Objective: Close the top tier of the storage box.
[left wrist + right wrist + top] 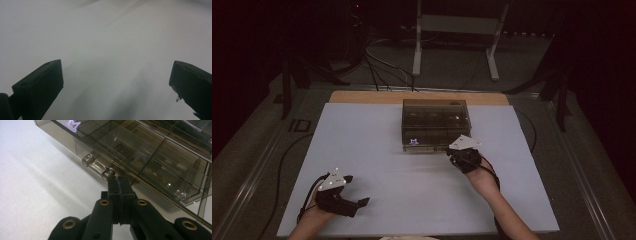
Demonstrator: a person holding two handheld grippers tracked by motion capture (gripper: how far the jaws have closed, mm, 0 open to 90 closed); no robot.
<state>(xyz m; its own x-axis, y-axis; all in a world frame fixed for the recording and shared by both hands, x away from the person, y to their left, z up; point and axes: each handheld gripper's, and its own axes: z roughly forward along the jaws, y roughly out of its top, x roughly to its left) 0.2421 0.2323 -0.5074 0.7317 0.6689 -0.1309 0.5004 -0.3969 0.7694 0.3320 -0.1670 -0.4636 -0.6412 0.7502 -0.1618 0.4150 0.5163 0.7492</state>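
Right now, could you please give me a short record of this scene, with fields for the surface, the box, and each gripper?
surface: white board on a table, grey floor around it
box: smoky clear plastic organiser box with compartments, lid down, at the far middle of the board
box handle: small clear bar on the front edge
right gripper: jaws together, tips at the right end of the handle
left gripper: jaws wide apart, nothing between them, over bare board near the person's side

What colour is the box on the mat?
Smoky translucent brown box, clearest in the right gripper view.
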